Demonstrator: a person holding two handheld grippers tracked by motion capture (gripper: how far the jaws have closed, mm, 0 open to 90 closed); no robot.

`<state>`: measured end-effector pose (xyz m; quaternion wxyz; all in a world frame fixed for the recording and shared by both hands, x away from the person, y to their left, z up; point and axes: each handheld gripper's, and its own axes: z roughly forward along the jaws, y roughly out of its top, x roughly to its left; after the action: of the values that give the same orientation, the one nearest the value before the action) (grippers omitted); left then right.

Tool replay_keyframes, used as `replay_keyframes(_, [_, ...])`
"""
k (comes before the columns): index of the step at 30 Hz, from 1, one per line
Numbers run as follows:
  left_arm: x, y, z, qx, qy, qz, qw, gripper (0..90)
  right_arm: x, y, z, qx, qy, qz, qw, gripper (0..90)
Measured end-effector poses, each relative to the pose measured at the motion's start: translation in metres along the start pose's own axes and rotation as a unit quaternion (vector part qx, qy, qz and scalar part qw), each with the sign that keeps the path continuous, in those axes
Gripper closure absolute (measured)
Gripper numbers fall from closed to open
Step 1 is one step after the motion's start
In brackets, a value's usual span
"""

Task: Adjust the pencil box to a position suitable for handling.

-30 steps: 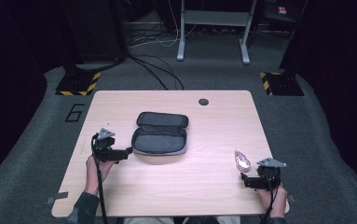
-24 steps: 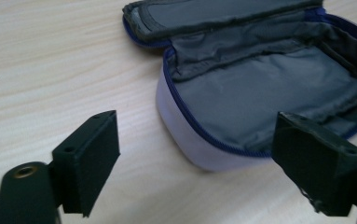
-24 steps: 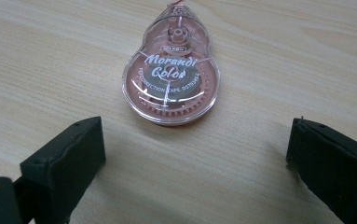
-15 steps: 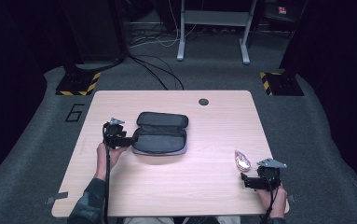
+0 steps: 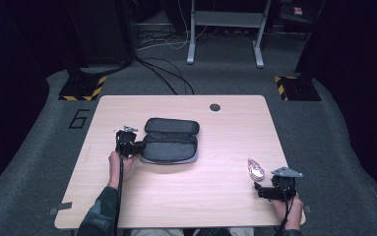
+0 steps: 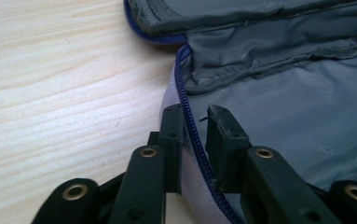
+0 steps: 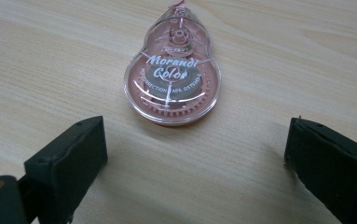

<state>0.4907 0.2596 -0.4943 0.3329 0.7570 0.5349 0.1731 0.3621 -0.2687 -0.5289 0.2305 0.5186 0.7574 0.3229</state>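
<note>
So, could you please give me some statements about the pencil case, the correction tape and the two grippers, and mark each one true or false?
1. The pencil case lies open on the table. True.
2. The left gripper has its jaws on either side of the case's zipper edge. True.
3. The right gripper is shut on the correction tape. False: its jaws stand wide apart, and the tape lies on the table ahead of them, untouched.
4. The correction tape lies inside the pencil case. False: it lies on the bare wood, far to the right of the case.
5. The tape's clear shell reads "Morandi Color". True.
</note>
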Motion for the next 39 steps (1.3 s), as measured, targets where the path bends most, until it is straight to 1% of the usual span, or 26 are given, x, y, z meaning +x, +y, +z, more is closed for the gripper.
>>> replay_keyframes(1, [-0.003,-0.002,0.001,-0.004,0.004,-0.008,1.0000,78.9,0.000,0.000,0.000,0.000,0.000,0.000,1.0000,5.1])
replay_keyframes(2, [-0.004,-0.002,0.000,-0.003,0.003,-0.008,1.0000,79.9,0.000,0.000,0.000,0.000,0.000,0.000,1.0000,5.1])
replay_keyframes(3, [-0.005,-0.003,0.001,-0.005,0.003,-0.011,0.9999,80.8,0.000,0.000,0.000,0.000,0.000,0.000,1.0000,5.1])
replay_keyframes(6, [-0.010,-0.005,0.002,-0.009,-0.008,-0.019,0.9997,83.5,0.000,0.000,0.000,0.000,0.000,0.001,1.0000,5.1])
replay_keyframes(7, [-0.012,-0.005,0.003,-0.009,-0.008,-0.019,0.9998,84.2,0.000,0.000,0.000,0.000,0.000,0.001,1.0000,5.1])
replay_keyframes(8, [-0.014,-0.005,0.004,-0.011,-0.017,-0.023,0.9995,84.7,0.000,0.000,0.000,0.000,0.000,0.002,1.0000,5.1])
replay_keyframes(11, [-0.020,-0.004,0.006,-0.011,-0.027,-0.023,0.9993,85.2,0.000,0.000,0.000,0.001,-0.001,0.003,1.0000,5.2])
replay_keyframes(13, [-0.026,-0.004,0.009,-0.014,-0.032,-0.026,0.9990,85.6,0.000,0.000,0.000,0.003,0.000,0.004,1.0000,5.2])
replay_keyframes(14, [-0.028,-0.003,0.010,-0.017,-0.036,-0.023,0.9989,85.9,0.000,0.000,0.000,0.002,0.000,0.003,1.0000,5.2])
replay_keyframes(16, [-0.033,-0.003,0.012,-0.014,-0.038,-0.017,0.9991,86.2,0.000,0.000,0.000,0.003,0.000,0.003,1.0000,5.2])
replay_keyframes(20, [-0.046,0.000,0.017,-0.022,-0.044,-0.016,0.9987,86.4,0.000,0.000,0.000,0.001,0.001,-0.001,1.0000,5.7])
replay_keyframes(21, [-0.048,0.000,0.018,-0.021,-0.046,-0.013,0.9987,86.4,0.000,0.000,0.000,0.001,0.002,-0.001,1.0000,5.9])
replay_keyframes(24, [-0.056,0.001,0.021,-0.025,-0.049,-0.014,0.9984,86.1,0.000,0.000,0.000,0.002,0.003,0.001,1.0000,5.9])
replay_keyframes(25, [-0.059,0.001,0.022,-0.031,-0.052,-0.022,0.9979,85.9,0.000,0.000,0.000,0.002,0.003,0.000,1.0000,5.9])
replay_keyframes(26, [-0.060,0.001,0.023,-0.025,-0.056,-0.015,0.9980,85.9,-0.001,0.000,0.000,0.002,0.003,0.000,1.0000,5.9])
replay_keyframes(27, [-0.064,0.001,0.024,-0.034,-0.055,-0.022,0.9977,85.7,-0.001,0.000,0.000,0.002,0.003,0.001,1.0000,5.9])
replay_keyframes(28, [-0.065,0.002,0.024,-0.027,-0.055,-0.013,0.9980,85.5,-0.001,0.000,0.000,0.003,0.003,0.001,1.0000,5.9])
replay_keyframes(29, [-0.067,0.002,0.025,-0.030,-0.056,-0.016,0.9979,85.4,0.000,0.000,0.000,0.002,0.003,0.000,1.0000,6.0])
replay_keyframes(31, [-0.070,0.002,0.025,-0.027,-0.059,-0.009,0.9979,84.3,-0.001,0.000,0.000,0.002,0.004,0.001,1.0000,6.0])
replay_keyframes(32, [-0.073,0.002,0.025,-0.030,-0.059,-0.015,0.9977,83.2,-0.001,0.000,0.000,0.002,0.004,0.002,1.0000,6.0])
replay_keyframes(33, [-0.073,0.002,0.024,-0.029,-0.062,-0.007,0.9976,81.2,-0.001,0.000,0.000,0.001,0.004,0.002,1.0000,6.0])
replay_keyframes(36, [-0.073,0.002,0.022,-0.025,-0.074,-0.011,0.9969,65.4,-0.001,0.000,0.000,0.001,0.005,0.001,1.0000,6.3])
replay_keyframes(38, [-0.071,0.001,0.018,-0.026,-0.074,-0.006,0.9969,53.5,-0.001,0.000,0.000,0.000,0.004,0.001,1.0000,6.3])
replay_keyframes(39, [-0.070,0.000,0.015,-0.028,-0.077,-0.008,0.9966,48.6,-0.001,0.000,0.000,0.001,0.004,0.001,1.0000,6.3])
